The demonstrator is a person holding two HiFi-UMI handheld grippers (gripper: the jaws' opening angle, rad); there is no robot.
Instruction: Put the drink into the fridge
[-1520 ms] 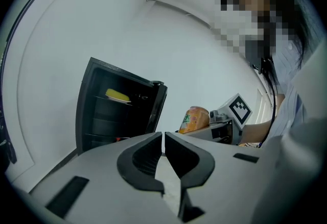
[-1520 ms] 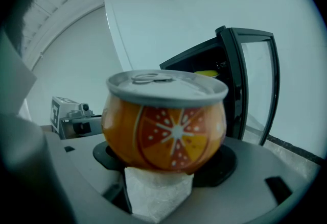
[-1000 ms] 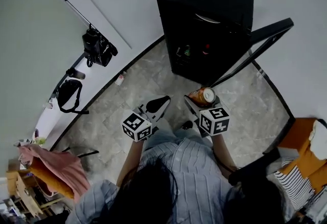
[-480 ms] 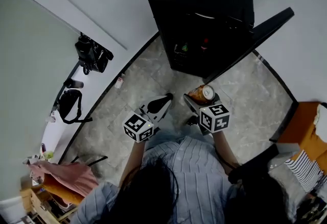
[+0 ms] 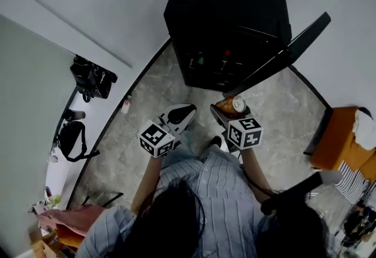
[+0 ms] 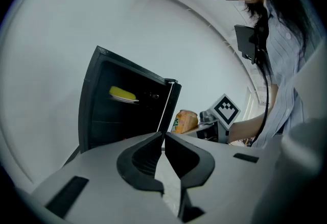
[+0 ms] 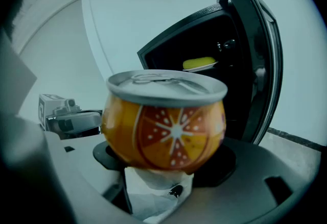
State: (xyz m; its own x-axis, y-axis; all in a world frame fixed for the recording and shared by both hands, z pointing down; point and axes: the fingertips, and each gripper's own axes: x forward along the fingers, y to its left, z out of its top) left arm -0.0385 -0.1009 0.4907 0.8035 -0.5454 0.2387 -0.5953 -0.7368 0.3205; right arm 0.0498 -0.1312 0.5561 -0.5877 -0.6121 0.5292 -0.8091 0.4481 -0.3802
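The drink is an orange can [image 5: 233,104] with a citrus-slice print [image 7: 163,126] and a silver lid. My right gripper [image 5: 226,111] is shut on it and holds it upright in front of the black fridge [image 5: 226,10]. The fridge door [image 5: 282,54] stands open to the right, and dark shelves show inside [image 7: 204,80]. My left gripper [image 5: 187,111] hangs beside the right one, shut with nothing in it; its jaws meet at the tips [image 6: 163,135]. In the left gripper view the can [image 6: 185,121] shows just right of the door's edge.
A yellow item on a plate [image 7: 199,63] lies on an upper fridge shelf, and small red [image 5: 227,53] and green [image 5: 201,61] things sit lower down. Black bags [image 5: 91,77] hang along the left wall. An orange seat [image 5: 335,145] stands at the right.
The fridge has drawn nearer and higher in the head view as the person stepped toward it. Both grippers keep their pose, the right one still holding the can.
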